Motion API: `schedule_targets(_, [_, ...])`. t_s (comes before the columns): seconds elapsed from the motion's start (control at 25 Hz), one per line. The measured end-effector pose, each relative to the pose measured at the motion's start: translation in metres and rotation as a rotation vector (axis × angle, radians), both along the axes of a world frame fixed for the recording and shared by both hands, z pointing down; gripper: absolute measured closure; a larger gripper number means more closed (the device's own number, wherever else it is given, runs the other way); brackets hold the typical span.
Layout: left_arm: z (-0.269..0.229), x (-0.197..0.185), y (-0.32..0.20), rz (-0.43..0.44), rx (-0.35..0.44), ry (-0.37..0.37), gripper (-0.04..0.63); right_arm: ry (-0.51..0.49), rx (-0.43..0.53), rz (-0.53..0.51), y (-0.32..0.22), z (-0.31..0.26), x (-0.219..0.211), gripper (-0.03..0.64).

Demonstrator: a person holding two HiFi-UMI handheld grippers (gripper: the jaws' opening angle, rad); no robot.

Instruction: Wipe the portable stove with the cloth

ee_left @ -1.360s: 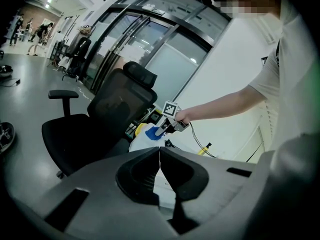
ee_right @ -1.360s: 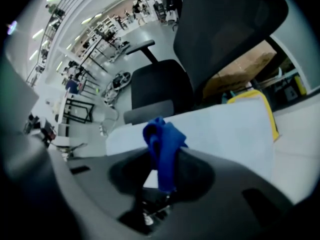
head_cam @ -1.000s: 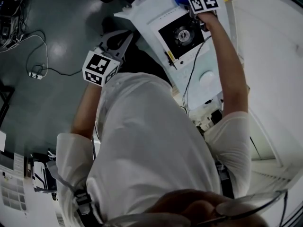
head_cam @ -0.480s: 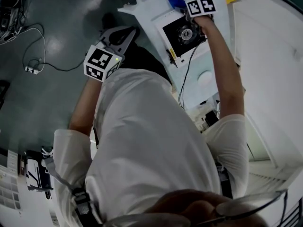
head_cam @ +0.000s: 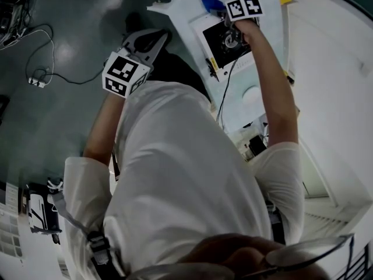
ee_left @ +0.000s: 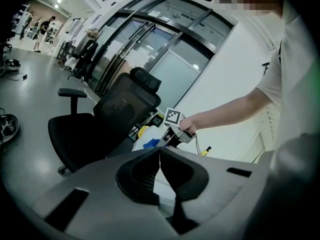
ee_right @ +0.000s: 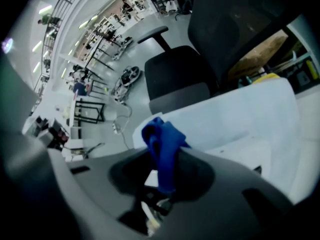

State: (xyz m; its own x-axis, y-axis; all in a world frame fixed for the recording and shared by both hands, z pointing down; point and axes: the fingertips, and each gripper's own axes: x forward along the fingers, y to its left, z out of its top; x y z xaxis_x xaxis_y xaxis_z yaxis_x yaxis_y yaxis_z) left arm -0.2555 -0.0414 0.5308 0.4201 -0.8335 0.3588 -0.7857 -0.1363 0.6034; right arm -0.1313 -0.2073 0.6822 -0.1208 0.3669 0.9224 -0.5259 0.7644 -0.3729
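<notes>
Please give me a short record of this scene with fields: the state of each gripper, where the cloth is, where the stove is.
left gripper: shut, empty, away from the table
right gripper: shut on the cloth
cloth: blue, bunched, by the stove's far corner; contact unclear
stove: white, black top, on the table
</notes>
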Motion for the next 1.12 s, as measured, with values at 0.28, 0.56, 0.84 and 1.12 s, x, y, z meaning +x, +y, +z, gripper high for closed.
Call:
schedule_targets(0.28, [0.0,-0.01,0.004,-0.014,-0.001,-0.001,0.563,0.005,-0.04,0.023,0.017,0.002,-0.007,0.502])
schedule_targets(0.56, [0.0,-0.016,0.01,-0.018,-0.003,-0.004,0.563,0.001,-0.076,0.017,0.042,0.004,-0.013,0.502])
schedule_targets(0.84, [0.003,-0.019,0.017,-0.01,-0.002,-0.003,0.563,-0.007,-0.098,0.017,0.064,0.008,-0.023,0.501])
schedule_targets(1.12, [0.001,-0.02,0.021,-0.01,0.002,-0.009,0.563,-0.018,-0.118,0.014,0.083,0.008,-0.027,0.502])
